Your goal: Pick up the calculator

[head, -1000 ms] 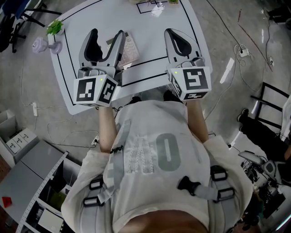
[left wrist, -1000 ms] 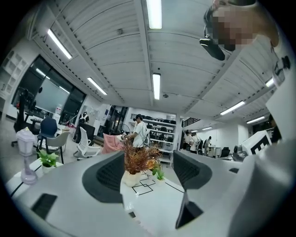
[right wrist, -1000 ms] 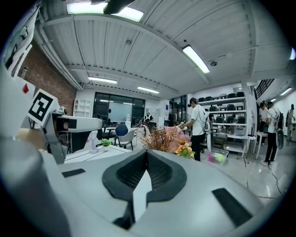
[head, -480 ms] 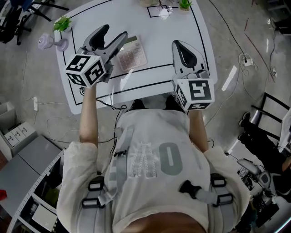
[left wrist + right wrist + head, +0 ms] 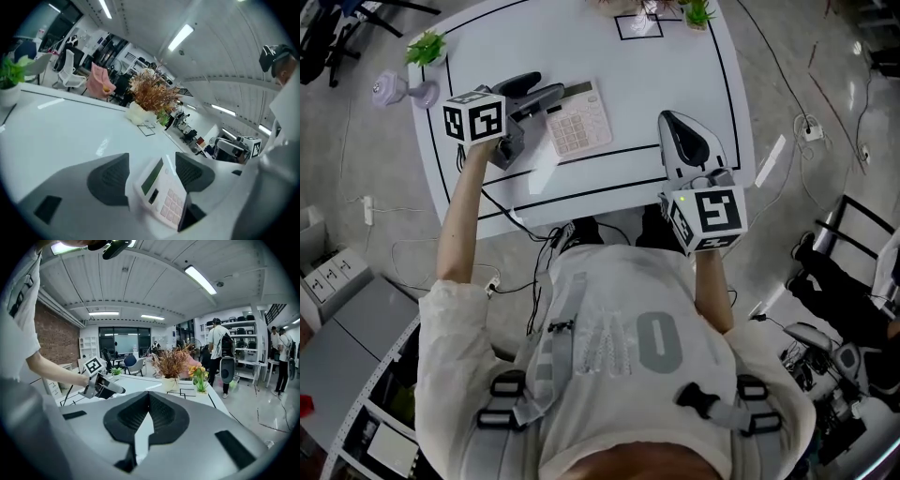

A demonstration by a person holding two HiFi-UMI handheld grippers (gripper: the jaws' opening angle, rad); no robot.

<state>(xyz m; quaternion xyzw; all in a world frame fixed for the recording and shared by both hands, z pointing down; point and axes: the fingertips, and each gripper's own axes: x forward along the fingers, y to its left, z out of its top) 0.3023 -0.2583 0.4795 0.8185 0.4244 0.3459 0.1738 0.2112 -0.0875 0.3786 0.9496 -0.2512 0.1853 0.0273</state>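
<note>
The pale calculator [image 5: 578, 119] with pinkish keys lies flat on the white table [image 5: 675, 56], left of centre. My left gripper [image 5: 549, 88] reaches in from the left, rolled on its side, with its tips at the calculator's left end. In the left gripper view the calculator [image 5: 161, 194] lies between the two spread dark pads [image 5: 110, 180], and my left gripper [image 5: 152, 171] stands open around it. My right gripper [image 5: 680, 127] hovers over the table's right front, shut with nothing in it. Its pads [image 5: 136, 420] meet in the right gripper view.
A small potted plant [image 5: 427, 47] and a purple object [image 5: 398, 91] sit at the table's left edge. More plants [image 5: 698, 11] stand at the far edge. Black lines mark the tabletop. Cables trail on the floor. People [image 5: 218, 348] stand off to the right.
My left gripper has swung forward and rightward, rolling onto its side, and its jaws now straddle the calculator's left end. The right gripper has barely moved.
</note>
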